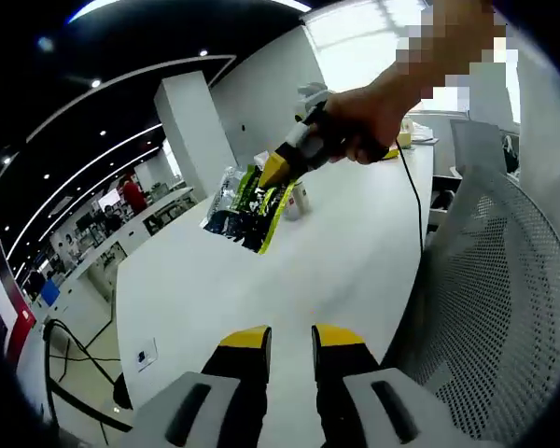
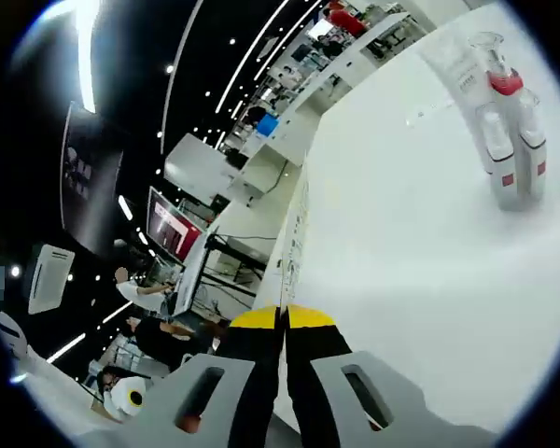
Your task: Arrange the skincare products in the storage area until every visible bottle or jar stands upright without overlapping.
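Observation:
On the white table, a cluster of green, black and silver skincare packets sits mid-table, with a small white bottle just to its right. A hand holds my right gripper close above the packets; whether it touches them I cannot tell. In the right gripper view its jaws are shut, tips together with nothing between them. Two white bottles with red bands stand upright far ahead, a clear-capped bottle behind them. My left gripper stands open low over the near table, nothing in it.
A white mesh chair back stands close on the right of the table. A black cable runs along the table's right edge. The table's left edge drops to the office floor with desks and people beyond.

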